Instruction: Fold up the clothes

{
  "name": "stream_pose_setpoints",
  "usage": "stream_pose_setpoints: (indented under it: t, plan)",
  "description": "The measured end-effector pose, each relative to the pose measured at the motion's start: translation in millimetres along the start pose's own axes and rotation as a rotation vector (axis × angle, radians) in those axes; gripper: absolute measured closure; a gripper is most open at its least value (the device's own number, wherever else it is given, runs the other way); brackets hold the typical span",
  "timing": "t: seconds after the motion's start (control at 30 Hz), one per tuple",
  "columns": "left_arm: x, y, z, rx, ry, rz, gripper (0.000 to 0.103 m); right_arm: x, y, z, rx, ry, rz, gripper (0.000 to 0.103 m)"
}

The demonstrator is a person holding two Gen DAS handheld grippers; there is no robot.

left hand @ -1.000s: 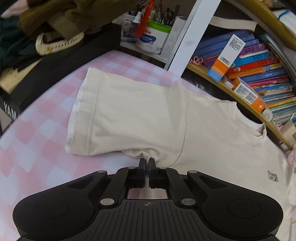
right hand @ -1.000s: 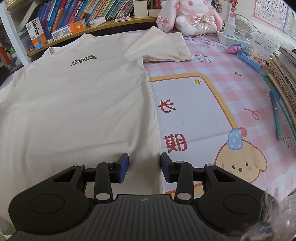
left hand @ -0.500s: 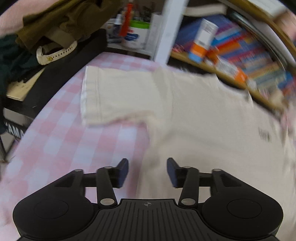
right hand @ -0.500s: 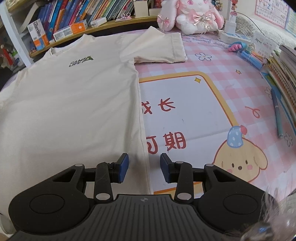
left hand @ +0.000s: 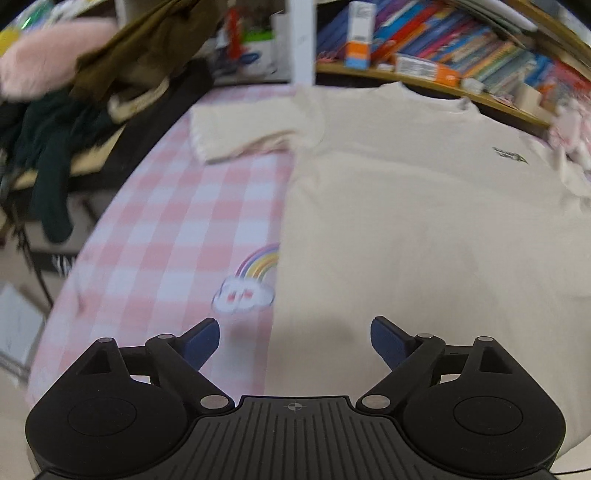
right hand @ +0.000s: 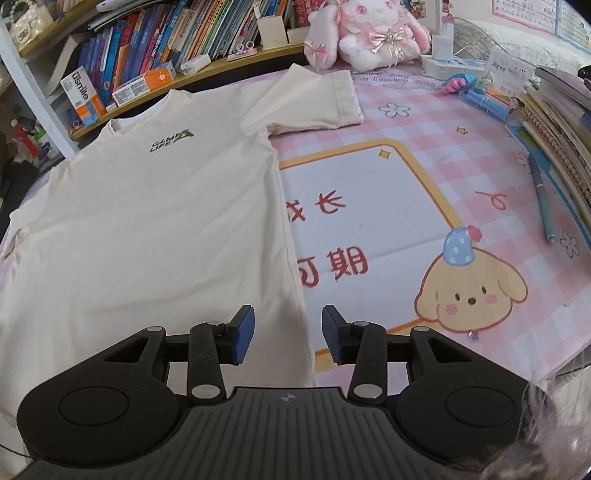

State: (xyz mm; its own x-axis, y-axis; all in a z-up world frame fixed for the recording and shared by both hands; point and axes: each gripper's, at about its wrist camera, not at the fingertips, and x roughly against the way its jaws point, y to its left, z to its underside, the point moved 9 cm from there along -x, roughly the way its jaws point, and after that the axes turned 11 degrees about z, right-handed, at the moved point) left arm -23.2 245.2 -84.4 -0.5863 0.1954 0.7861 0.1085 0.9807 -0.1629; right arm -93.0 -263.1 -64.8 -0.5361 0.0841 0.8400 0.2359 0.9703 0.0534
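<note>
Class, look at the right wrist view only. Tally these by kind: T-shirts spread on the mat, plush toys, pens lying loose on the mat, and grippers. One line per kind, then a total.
T-shirt: 1
Plush rabbit: 1
Loose pen: 1
Right gripper: 1
Total: 4

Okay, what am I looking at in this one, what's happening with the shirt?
A person with a handheld gripper in each hand is folding a cream T-shirt spread face up on a pink checked mat. Neither gripper holds it now. The left gripper is open over the shirt's left side edge, near a rainbow print. The right gripper is open, straddling the right side edge. No fold is made yet; both sleeves lie out flat.
</note>
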Motion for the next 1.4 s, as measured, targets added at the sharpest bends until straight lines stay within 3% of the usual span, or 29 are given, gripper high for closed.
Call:
stream_pose_setpoints:
  t: [0.2,0.37,0.53,0.6,0.63,0.77,1.0,1.1,1.4]
  plan:
    - [7.0,3.8,8.4,0.059,-0.008,0.074,0.012,-0.1,1.3,7.1,-0.009,0.011,-0.001,0.065]
    - [6.5,2.7,13.8,0.057,0.004,0.070,0.018,-3.8,9.4,12.5,0.008,0.030,-0.003,0.067]
    - [7.0,2.4,18.1,0.041,0.025,0.053,0.045,-10.2,2.2,16.3,0.054,0.030,0.085,0.076]
    - [8.0,3.3,18.3,0.037,0.028,0.038,0.051,-11.0,2.3,17.1,0.101,0.023,0.098,0.088]
    - [8.3,4.7,18.3,0.035,0.029,0.029,0.057,-11.4,4.3,17.6,0.127,0.026,0.081,0.100]
    - [10.7,4.3,19.8,0.026,0.043,0.032,0.077,-13.4,1.0,14.8,0.194,0.025,0.081,0.101]
    - [9.1,-3.6,20.7,-0.014,0.055,0.052,0.080,-15.2,-9.2,10.2,0.158,0.024,0.108,0.101]
    - [8.5,2.3,18.8,-0.006,0.055,0.044,0.092,-12.7,-3.3,14.5,0.159,0.035,0.075,0.101]
    - [4.5,7.8,14.0,-0.012,0.054,0.047,0.095,-8.8,-3.5,19.0,0.121,0.035,0.079,0.100]
